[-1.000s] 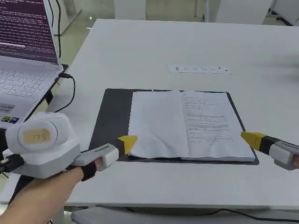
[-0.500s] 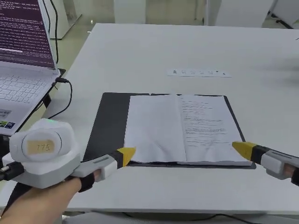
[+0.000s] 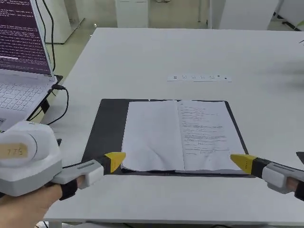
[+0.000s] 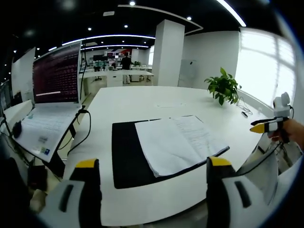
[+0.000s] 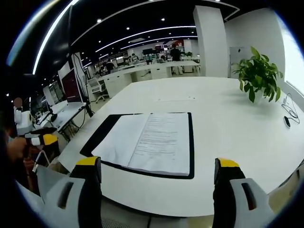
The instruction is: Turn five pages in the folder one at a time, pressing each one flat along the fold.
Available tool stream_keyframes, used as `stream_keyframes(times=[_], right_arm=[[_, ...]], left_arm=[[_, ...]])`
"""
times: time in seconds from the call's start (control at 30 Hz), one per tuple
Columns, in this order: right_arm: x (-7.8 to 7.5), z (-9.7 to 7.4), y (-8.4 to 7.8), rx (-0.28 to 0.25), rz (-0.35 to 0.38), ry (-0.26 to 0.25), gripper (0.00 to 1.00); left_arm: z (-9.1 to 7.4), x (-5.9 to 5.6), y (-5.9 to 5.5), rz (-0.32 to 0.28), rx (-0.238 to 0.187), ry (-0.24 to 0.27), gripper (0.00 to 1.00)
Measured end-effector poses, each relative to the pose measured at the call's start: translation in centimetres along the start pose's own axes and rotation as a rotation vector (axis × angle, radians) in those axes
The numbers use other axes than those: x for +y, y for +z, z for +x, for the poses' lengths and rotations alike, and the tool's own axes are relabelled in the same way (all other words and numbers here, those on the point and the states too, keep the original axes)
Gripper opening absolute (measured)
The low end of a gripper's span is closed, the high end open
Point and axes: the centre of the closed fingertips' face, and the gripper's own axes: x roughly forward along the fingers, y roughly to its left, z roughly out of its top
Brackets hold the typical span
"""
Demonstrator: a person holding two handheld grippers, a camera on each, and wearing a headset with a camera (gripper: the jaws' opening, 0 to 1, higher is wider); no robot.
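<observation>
The folder (image 3: pixel 108 130) is lying open and flat on the white table (image 3: pixel 156 52), its black cover showing as a broad band on the left and a thin border elsewhere. A blank left page (image 3: pixel 152 135) and a printed right page (image 3: pixel 205 133) are meeting at the fold (image 3: pixel 180 135), which is running away from the person. The left gripper (image 3: pixel 115 161) is hovering just beside the folder's near left corner, and the right gripper (image 3: pixel 241 163) just beside the near right corner; neither is touching paper. Both gripper views are showing the jaws spread wide with nothing between them.

That placement is looking deliberate. The right gripper is sitting where it can catch the free edge of the printed page, while the left is standing ready to receive the page and press it along the fold. No page is lifting, so I am judging that a turn is about to begin. The blank page is showing slight waviness near its lower edge, so it is probably needing firmer pressing.

A laptop (image 3: pixel 19 57) is standing open to the left, its cable (image 3: pixel 64 102) trailing toward the folder's left side but well apart from it. A power strip (image 3: pixel 199 78) is lying behind the folder, and a plant (image 5: pixel 259 73) is standing further off on the right. Nothing is blocking either gripper's path across the pages.
</observation>
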Motion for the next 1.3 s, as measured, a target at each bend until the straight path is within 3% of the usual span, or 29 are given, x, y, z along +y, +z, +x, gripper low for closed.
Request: stream_keyframes(times=[0.27,0.43,0.57,0.67,0.73,0.77,0.9,1.1,1.3], right_arm=[[-0.4,-0.1,0.1,-0.005,0.013,0.024,0.97],[-0.1,0.1,0.1,-0.009,0.022,0.039,0.95],[0.3,0.4,0.0,-0.011,0.019,0.057,0.93],[0.5,0.6,-0.5,-0.005,0.01,0.072,0.92],[0.8,0.6,-0.7,0.0,0.003,0.089,0.91],[0.6,0.6,-0.9,-0.001,0.004,0.09,0.91],[0.3,0.6,-1.5,0.006,0.003,0.106,0.89],[-0.4,0.4,-1.5,-0.007,0.023,0.12,0.87],[-0.4,0.4,-1.6,-0.012,0.028,0.148,0.83]], left_arm=[[0.3,-0.4,-0.6,0.027,0.029,0.018,0.93],[1.9,-2.2,-1.2,0.046,0.051,-0.008,0.91],[4.4,-5.4,-1.6,0.081,0.086,-0.073,0.89],[6.8,-8.5,-2.0,0.094,0.115,-0.133,0.87],[8.1,-10.1,-1.9,0.106,0.11,-0.161,0.85],[8.9,-11.4,-2.2,0.118,0.123,-0.188,0.84],[11.8,-14.7,-3.1,0.148,0.151,-0.243,0.81],[14.8,-18.8,-3.8,0.157,0.164,-0.299,0.77],[17.2,-22.1,-4.7,0.156,0.173,-0.333,0.74]])
